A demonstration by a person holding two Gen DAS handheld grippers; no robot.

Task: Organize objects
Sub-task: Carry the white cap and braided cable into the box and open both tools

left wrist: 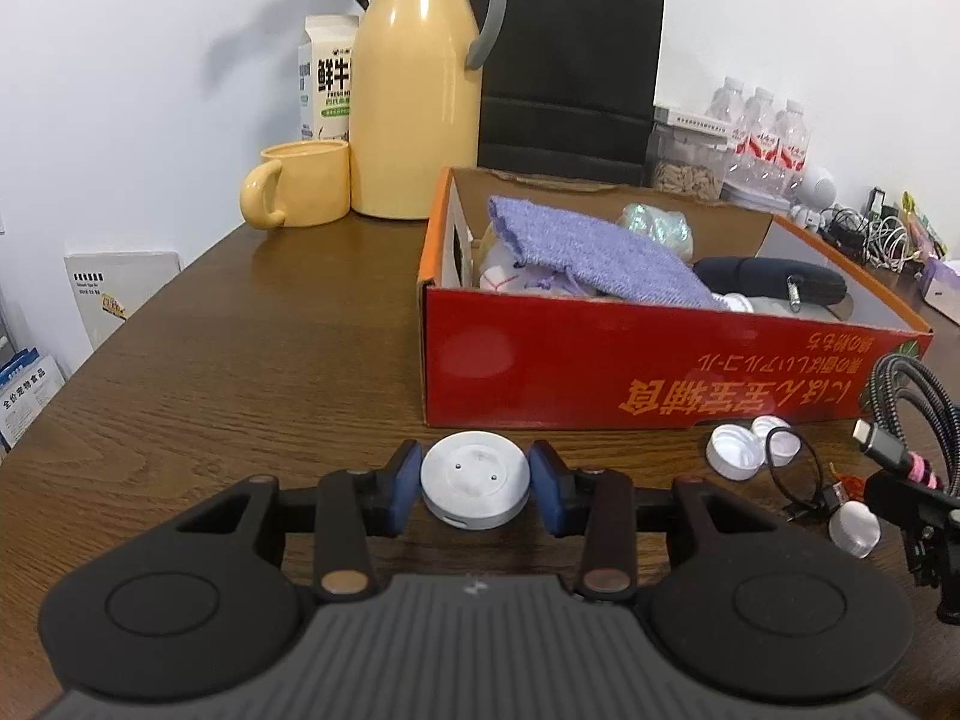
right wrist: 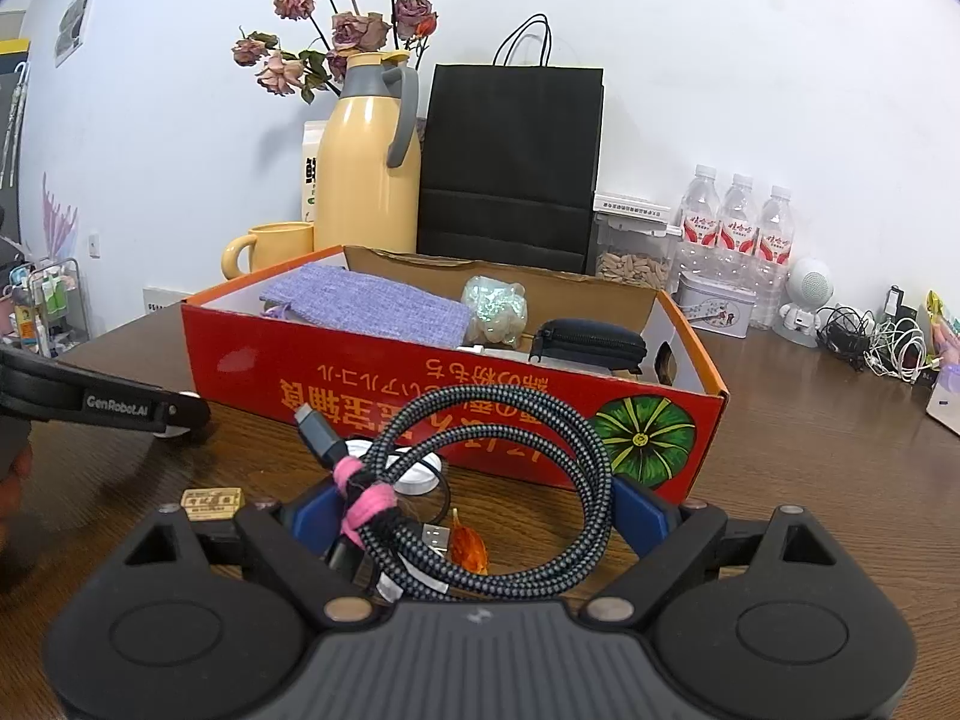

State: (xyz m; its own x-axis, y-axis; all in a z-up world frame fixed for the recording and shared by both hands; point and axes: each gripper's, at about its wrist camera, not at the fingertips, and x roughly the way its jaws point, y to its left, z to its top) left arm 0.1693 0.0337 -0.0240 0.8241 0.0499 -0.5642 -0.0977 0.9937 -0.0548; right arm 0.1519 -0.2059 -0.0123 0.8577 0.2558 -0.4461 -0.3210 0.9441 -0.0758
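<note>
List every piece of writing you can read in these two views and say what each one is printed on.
"GenRobot.AI": on the left claw's black arm, seen from the right wrist.
"鲜牛": on the milk carton, with "FRESH" beneath it; the smaller lines are too blurred.
Large yellow characters: on the red box, upside down, not reliably readable.
Red labels on the water bottles: too small.
Gold tag on the table: blurred.
</note>
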